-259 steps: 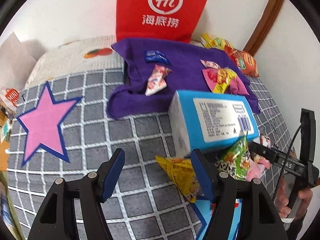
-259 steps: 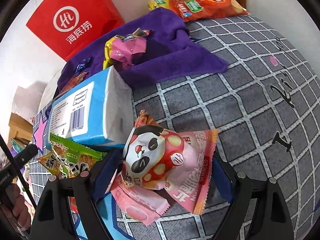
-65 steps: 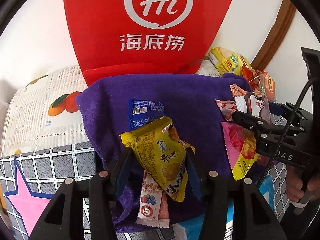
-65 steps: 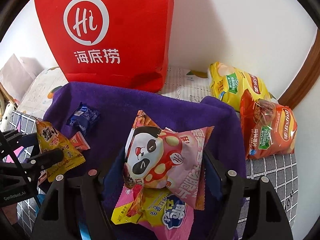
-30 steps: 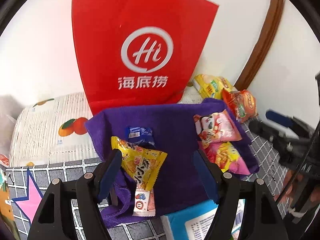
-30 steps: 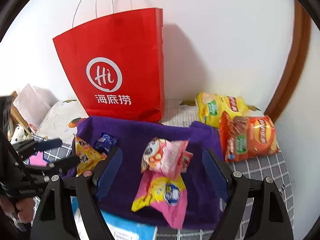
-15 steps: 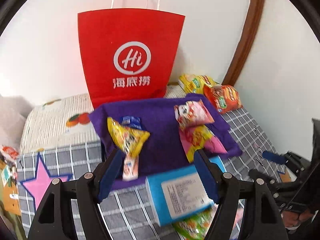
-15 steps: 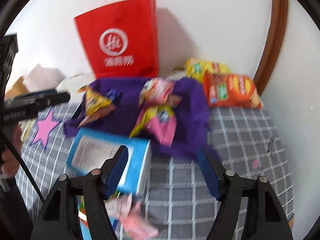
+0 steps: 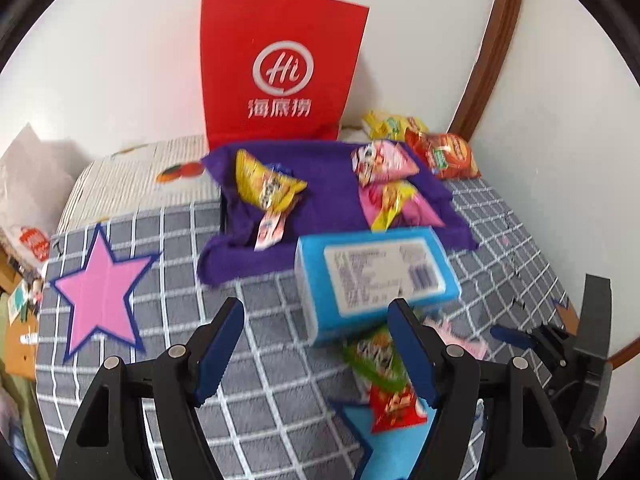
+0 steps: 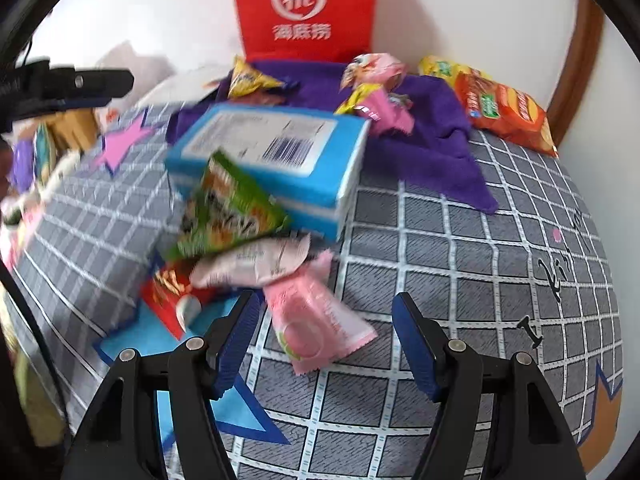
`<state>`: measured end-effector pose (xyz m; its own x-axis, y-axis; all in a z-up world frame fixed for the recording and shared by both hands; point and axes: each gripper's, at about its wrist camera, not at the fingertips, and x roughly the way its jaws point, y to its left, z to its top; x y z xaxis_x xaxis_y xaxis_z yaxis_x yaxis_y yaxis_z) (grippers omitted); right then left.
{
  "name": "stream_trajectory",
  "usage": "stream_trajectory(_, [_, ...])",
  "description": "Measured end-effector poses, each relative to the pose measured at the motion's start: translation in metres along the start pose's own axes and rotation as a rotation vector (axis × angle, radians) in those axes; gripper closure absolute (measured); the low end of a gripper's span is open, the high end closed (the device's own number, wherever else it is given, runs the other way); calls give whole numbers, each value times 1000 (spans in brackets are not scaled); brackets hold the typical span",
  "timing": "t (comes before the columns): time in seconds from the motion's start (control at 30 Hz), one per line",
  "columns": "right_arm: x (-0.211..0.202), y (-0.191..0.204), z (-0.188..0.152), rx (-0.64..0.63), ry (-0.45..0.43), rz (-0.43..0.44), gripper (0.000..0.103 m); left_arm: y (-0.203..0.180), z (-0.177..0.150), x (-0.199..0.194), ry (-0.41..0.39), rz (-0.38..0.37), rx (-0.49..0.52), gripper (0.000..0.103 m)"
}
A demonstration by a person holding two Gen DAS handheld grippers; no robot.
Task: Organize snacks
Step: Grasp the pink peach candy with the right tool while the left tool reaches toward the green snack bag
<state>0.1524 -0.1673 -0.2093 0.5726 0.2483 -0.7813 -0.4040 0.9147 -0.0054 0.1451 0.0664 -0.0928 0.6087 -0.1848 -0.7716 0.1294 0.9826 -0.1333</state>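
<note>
- So, both grippers are empty right now. The left gripper (image 9: 316, 348) has its jaws spread with only grey checked bedding (image 9: 256, 360) between them, low in its frame.
- The right gripper (image 10: 326, 340) also has its jaws apart, nothing pinched, and the pale pink flat snack packet (image 10: 316, 320) lies between its blue tips, low centre of that view. Can't tell if a pad brushes it.
- Several snacks sit on the purple cloth (image 9: 320, 200) in front of the red paper shopping bag (image 9: 280, 76), upper middle of the left view: a yellow crinkly snack bag (image 9: 268, 184) and a pink panda-print packet (image 9: 380, 164).
- Leftovers are heaped by the blue rectangular tissue box (image 10: 272, 152): a green foil snack bag (image 10: 228, 208), a red snack pouch (image 10: 172, 292).
- What could go wrong, I think: the pink packet lies flat and slick, so closing on it could just skid it along the cover.
- Also the pile overlaps, so a sloppy grab might drag the neighbouring packet too.
</note>
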Motion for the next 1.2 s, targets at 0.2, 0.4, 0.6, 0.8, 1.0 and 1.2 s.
stream_trajectory(0.2, [14,16,-3,-102,-2,-22,34,3,-12,-14,-12,20,-3,31])
stream_trajectory(0.4, [34,16,-3,-120,33,-18,36,7,-22,-15,-1,28,-7,31])
stream_trajectory(0.6, [28,4,-8,-62,21,-8,59,-2,-32,-2,29,-3,-3,31])
stream_trajectory(0.8, [8,-22,-26,49,-7,-43,60,-22,-41,21,79,-34,22,31])
stream_trajectory(1.0, [-4,-46,-40,155,-30,-54,60,-44,-39,47,117,-57,60,31])
stream_trajectory(1.2, [5,-61,-45,187,-9,-54,59,-59,-35,74,151,-65,88,31])
